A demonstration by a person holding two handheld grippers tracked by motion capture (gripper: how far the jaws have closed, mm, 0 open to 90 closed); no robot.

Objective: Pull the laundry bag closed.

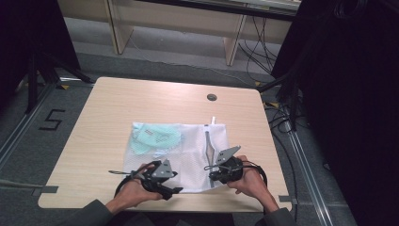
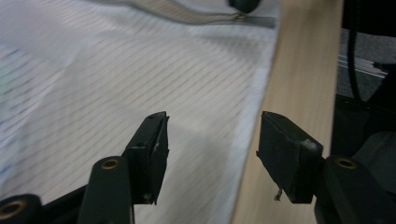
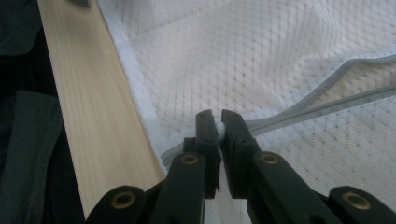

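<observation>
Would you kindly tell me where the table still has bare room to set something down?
The table is bare along its far edge behind the mesh laundry bag, and down the left strip beside it. The right strip is narrower. The near edge is crowded: the left tongs and right tongs work at the bag there.

You've got 1 white mesh bag (image 1: 188,150) near the table's (image 1: 117,108) near edge, with 1 zipper (image 1: 209,148) running along its right side. Inside it: 1 pale green item (image 1: 155,139), can't split it into pieces. 2 grippers: left gripper (image 1: 175,189) and right gripper (image 1: 207,168). 1 round grommet (image 1: 211,97) by the far edge.
</observation>
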